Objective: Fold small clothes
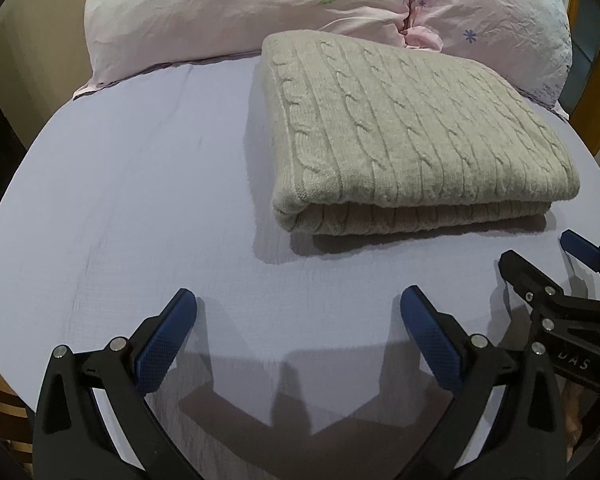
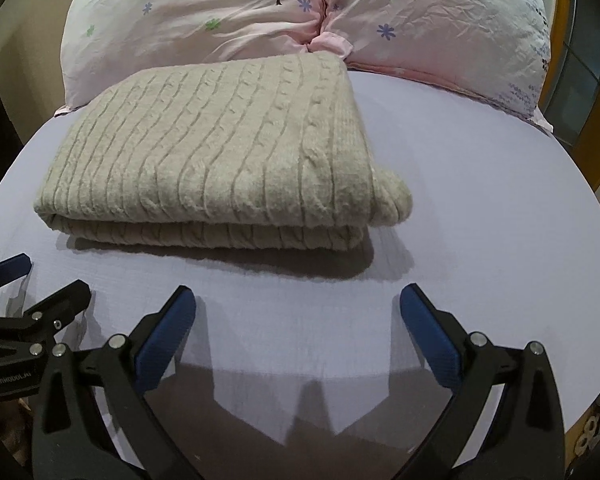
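1. Left gripper (image 1: 298, 300): blue-padded fingers spread wide, nothing held, hovering over the pale lilac bed sheet (image 1: 140, 200)
2. Beige cable-knit sweater (image 1: 412, 132) lies folded in a neat rectangle mid-bed, ahead of both grippers; fold looks done
3. Right gripper (image 2: 298, 300): fingers apart, empty
4. Pink floral pillows (image 2: 260, 8) behind, w/ wood frame at edge

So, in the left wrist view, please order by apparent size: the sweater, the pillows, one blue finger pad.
1. Sweater and pillows: look alike, pillows cropped, so unranked.
2. Blue finger pad: smallest, despite its nearness.
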`<state>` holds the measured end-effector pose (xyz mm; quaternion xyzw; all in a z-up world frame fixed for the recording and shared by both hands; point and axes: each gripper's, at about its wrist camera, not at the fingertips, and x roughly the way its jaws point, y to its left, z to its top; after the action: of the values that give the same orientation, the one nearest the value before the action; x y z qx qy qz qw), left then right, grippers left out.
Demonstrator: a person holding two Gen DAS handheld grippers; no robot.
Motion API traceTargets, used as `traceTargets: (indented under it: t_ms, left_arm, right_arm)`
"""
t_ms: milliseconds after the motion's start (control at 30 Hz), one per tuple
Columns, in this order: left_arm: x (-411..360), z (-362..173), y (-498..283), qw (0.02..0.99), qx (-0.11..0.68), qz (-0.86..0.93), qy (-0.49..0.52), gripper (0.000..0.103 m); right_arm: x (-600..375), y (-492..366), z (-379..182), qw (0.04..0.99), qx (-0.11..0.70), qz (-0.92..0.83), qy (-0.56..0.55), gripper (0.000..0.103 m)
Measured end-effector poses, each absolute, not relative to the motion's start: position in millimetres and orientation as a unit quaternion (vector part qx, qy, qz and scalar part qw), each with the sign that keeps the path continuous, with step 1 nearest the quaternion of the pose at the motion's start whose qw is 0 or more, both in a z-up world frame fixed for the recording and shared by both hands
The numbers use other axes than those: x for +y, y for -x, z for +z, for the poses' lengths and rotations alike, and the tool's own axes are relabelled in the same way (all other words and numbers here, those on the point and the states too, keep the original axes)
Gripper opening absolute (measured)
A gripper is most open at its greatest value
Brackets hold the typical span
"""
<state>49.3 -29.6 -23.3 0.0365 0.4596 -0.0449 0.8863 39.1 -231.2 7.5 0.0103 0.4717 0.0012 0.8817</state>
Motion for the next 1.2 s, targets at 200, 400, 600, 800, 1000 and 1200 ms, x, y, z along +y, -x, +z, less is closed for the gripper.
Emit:
traceTargets:
  t_ms: [200,400,600,800,1000,1200]
  left_arm:
    - [-28.4,-23.3,-50.9,0.884,0.464,-0.041,-0.036,0.102]
    - [-27.5,-23.1,-52.7,0.883,0.466,-0.043,-0.038,0.102]
    - [-27.5,-23.2,-52.4,0.883,0.466,-0.043,-0.038,0.102]
    - [-27.6,-23.3,-52.3,0.883,0.466,-0.042,-0.038,0.102]
    - [-27.1,-23.2,-52.5,0.883,0.466,-0.043,-0.038,0.102]
    - [-27.0,-23.1,-52.7,0.883,0.466,-0.043,-0.038,0.102]
  right_arm:
    - [-231.0,-39.0,8.3,0.880,0.475,0.000,-0.010,0.101]
    - [-232.1,-39.1,8.4,0.879,0.476,0.000,-0.011,0.101]
    - [-232.9,-39.0,8.2,0.879,0.477,0.000,-0.010,0.101]
    - [-233.3,-39.1,8.2,0.879,0.477,0.001,-0.010,0.101]
    - [-233.9,-39.1,8.5,0.879,0.477,0.002,-0.010,0.101]
    - [-234.3,-39.4,8.7,0.879,0.477,0.002,-0.010,0.101]
